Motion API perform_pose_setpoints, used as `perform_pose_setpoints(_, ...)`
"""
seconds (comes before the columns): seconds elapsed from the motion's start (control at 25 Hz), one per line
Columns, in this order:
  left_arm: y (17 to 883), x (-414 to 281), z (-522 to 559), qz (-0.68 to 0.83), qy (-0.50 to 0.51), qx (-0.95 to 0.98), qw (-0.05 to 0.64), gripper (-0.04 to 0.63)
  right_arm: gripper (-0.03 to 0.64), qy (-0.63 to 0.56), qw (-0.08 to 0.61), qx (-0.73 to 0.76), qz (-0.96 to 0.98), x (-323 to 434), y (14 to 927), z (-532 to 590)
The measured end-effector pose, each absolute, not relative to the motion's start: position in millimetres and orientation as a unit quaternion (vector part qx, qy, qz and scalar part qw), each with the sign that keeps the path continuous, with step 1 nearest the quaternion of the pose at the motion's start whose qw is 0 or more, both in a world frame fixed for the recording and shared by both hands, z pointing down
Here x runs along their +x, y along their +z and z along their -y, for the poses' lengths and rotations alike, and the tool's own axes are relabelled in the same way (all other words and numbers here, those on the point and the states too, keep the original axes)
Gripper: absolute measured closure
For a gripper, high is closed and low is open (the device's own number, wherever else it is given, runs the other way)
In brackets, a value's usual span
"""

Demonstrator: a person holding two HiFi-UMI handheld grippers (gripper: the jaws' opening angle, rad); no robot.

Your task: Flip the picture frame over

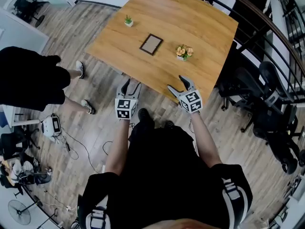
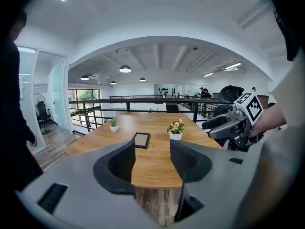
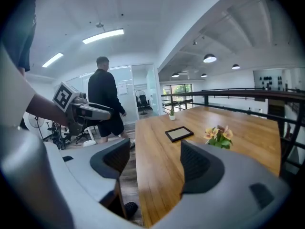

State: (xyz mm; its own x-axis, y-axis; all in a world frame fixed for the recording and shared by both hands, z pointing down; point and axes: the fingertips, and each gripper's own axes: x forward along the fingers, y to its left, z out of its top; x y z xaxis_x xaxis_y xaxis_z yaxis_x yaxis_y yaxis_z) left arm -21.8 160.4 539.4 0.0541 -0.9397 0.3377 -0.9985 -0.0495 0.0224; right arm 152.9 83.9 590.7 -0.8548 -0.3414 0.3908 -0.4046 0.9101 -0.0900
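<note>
Room: open office loft, wood-plank floor, black railing behind the table
Table [image 1: 200, 37]: big wooden top, fills the upper middle of the head view
Bystander [image 1: 28, 78]: person in black at the left edge, standing off the table's left corner
Office chairs [image 1: 271, 104]: dark ones bunched at the right edge
Left gripper [image 1: 129, 87]: held over the floor just short of the table's near edge, jaws partway apart with nothing in them
Right gripper [image 1: 175, 83]: at the near edge, jaws spread a bit wider and also empty
Picture frame [image 1: 151, 44]: dark-rimmed, lying flat mid-table, well beyond both sets of jaws; neither touches it
Flower pot [image 1: 183, 52]: just right of the frame
Small plant [image 1: 128, 21]: upper left of the frame, near the table's left edge
</note>
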Motion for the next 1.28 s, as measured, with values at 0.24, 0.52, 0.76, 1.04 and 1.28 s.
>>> perform_pose_setpoints(0.24, 543.4, -67.7, -151.0, 0.665, 0.116, 0.725, 0.136, 0.365, 0.29, 0.091, 0.189, 0.214, 0.954, 110.2, 587.1, -77.8)
perform_pose_setpoints(0.52, 556.1, -119.9, -135.5, 0.645, 0.111, 0.741, 0.15, 0.365, 0.293, 0.1, 0.198, 0.238, 0.946, 63.2, 594.7, -75.0)
perform_pose_setpoints(0.76, 562.4, -142.7, -121.5, 0.619, 0.112, 0.762, 0.152, 0.365, 0.298, 0.107, 0.195, 0.274, 0.935, 44.5, 596.5, -71.0)
perform_pose_setpoints(1.04, 570.7, -155.5, -108.6, 0.595, 0.115, 0.779, 0.161, 0.366, 0.302, 0.122, 0.198, 0.304, 0.924, 35.8, 603.8, -74.6)
perform_pose_setpoints(1.28, 578.2, -155.8, -99.3, 0.593, 0.115, 0.778, 0.173, 0.367, 0.305, 0.132, 0.207, 0.308, 0.919, 38.1, 615.2, -64.6)
